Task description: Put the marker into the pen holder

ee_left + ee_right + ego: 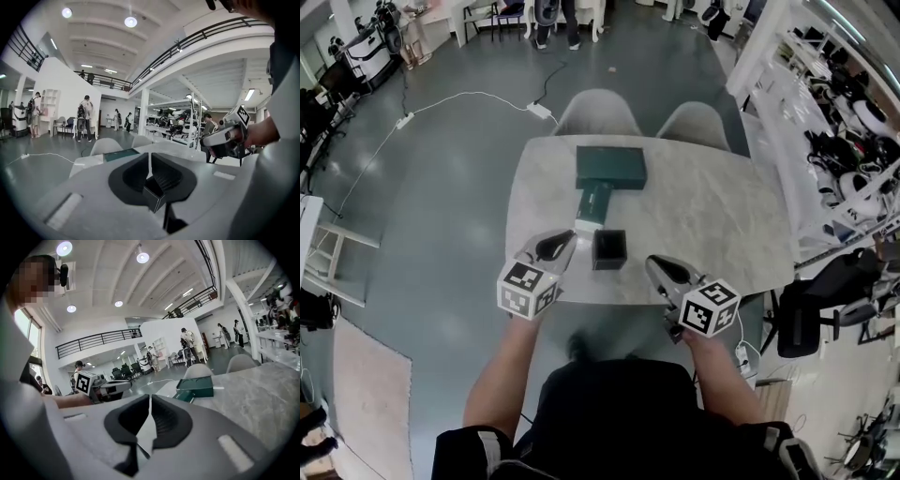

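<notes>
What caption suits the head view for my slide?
Left gripper and right gripper over a marble table with a black pen holder and green box.

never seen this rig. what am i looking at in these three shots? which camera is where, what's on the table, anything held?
There is no robot. A person stands at a marble table with a handheld two-jaw gripper in each hand; the cubes with square markers are part of the grippers. The head view looks down from the person's head, with the left gripper at left and the right gripper at right. The other two views come from cameras riding on each gripper, looking along its jaws. On the table are a dark green box, a smaller green piece in front of it, and a black pen holder. Both pairs of jaws are almost together and hold nothing. I cannot pick out a marker.
</notes>
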`<control>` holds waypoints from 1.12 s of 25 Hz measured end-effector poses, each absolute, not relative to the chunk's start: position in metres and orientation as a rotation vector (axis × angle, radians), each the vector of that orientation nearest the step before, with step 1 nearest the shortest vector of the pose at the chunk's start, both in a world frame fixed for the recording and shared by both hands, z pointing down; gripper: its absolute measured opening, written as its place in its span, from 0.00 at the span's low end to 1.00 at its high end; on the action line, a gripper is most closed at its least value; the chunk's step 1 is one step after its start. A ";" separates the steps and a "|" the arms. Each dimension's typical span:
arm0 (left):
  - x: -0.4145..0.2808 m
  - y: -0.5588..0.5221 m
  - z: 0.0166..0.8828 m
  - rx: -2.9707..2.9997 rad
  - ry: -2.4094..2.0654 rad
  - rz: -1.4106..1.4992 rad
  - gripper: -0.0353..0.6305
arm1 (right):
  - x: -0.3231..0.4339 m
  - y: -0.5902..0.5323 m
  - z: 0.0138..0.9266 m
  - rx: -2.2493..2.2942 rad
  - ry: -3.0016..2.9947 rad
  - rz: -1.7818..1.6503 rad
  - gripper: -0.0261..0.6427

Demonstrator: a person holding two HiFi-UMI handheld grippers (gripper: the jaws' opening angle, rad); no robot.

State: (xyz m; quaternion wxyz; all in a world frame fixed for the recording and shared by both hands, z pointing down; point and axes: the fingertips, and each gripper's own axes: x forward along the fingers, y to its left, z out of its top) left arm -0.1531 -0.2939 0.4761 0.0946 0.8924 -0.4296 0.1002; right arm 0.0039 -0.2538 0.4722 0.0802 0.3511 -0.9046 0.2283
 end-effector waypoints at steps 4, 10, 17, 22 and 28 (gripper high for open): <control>-0.134 -0.274 0.461 2.620 -1.323 0.239 0.08 | 0.030 -0.234 0.472 1.030 -2.703 0.546 0.06; -0.069 -0.240 0.452 2.559 -1.451 0.189 0.07 | 0.099 -0.206 0.467 0.969 -2.766 0.474 0.04; -0.010 -0.198 0.441 2.479 -1.596 0.208 0.07 | 0.170 -0.189 0.452 0.827 -2.876 0.487 0.04; -0.005 -0.181 0.418 2.439 -1.678 0.205 0.07 | 0.186 -0.193 0.410 0.822 -2.977 0.361 0.04; -0.028 -0.183 0.389 2.412 -1.740 0.138 0.07 | 0.167 -0.197 0.372 0.913 -3.055 0.265 0.04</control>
